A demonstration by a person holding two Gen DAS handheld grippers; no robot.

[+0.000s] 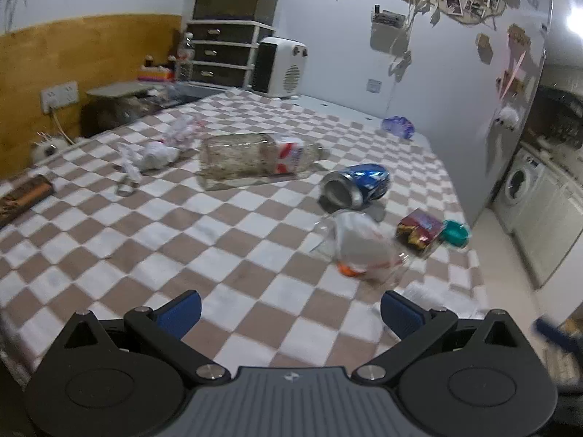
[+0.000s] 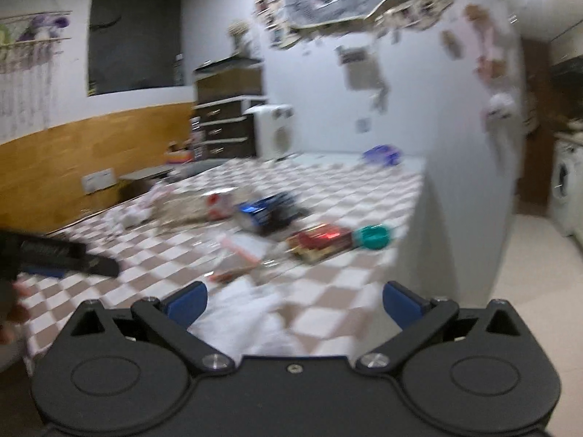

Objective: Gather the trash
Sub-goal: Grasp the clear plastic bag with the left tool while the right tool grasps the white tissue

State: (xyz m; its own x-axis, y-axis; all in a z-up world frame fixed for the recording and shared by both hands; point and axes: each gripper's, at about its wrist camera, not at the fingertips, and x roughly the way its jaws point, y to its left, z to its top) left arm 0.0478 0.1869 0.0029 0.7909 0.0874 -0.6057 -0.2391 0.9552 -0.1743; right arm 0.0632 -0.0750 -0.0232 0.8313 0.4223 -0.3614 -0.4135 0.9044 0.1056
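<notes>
While your left hand-held gripper (image 1: 290,313) hangs wide and empty over the checkered tabletop (image 1: 145,240), your right hand-held gripper (image 2: 295,302) is wide too, with white crumpled stuff just below it. Trash lies ahead: bottle (image 1: 255,158) on its side, blue can (image 1: 355,185) beside it, clear cup (image 1: 359,247), red wrapper (image 1: 419,231), teal cap (image 1: 455,233) near the edge.

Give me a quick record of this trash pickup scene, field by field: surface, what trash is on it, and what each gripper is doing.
surface: checkered cloth covering a table
large trash: clear plastic bottle lying on its side
can: crushed blue can, on its side
near edge: clear plastic bag, snack wrapper, teal cap
far side: crumpled paper, purple wrapper
left gripper: open, holding nothing
right gripper: open, holding nothing
</notes>
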